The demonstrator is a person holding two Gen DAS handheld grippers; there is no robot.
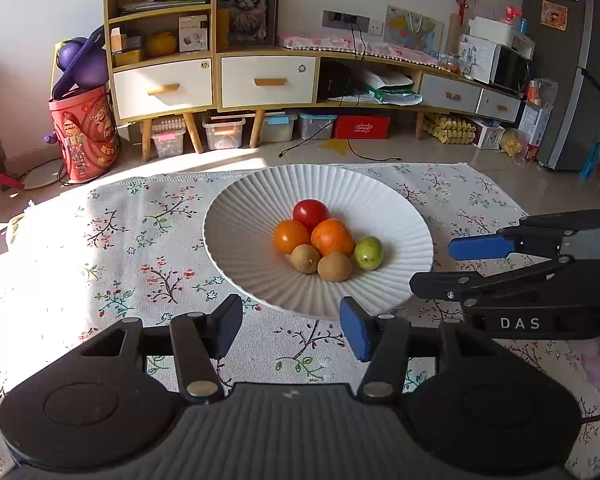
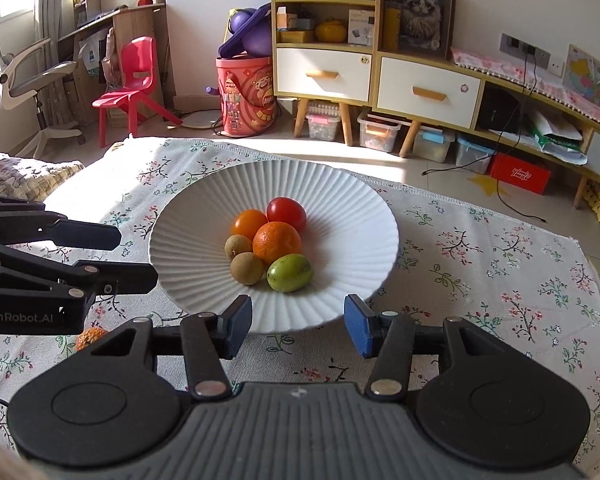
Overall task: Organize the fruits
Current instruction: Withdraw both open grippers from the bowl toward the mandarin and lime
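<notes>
I see the white ribbed plate [image 1: 252, 216] at frame centre on the floral cloth [image 1: 120, 248], holding six fruits clustered together, the orange [image 1: 332, 237] in their middle. My left gripper [image 1: 290, 330] and right gripper [image 2: 298, 326] both hang spread wide, empty, at the plate's near rim.

Left gripper [image 1: 290, 330]: black linkage arms, silver pivot screws, blue pads, ribbed grey housing, side lettering "GenRobot.AI". Right gripper [image 2: 298, 328]: same black build, blue-faced fingers [image 2: 358, 326], round black side discs, white "DAS" marking.
</notes>
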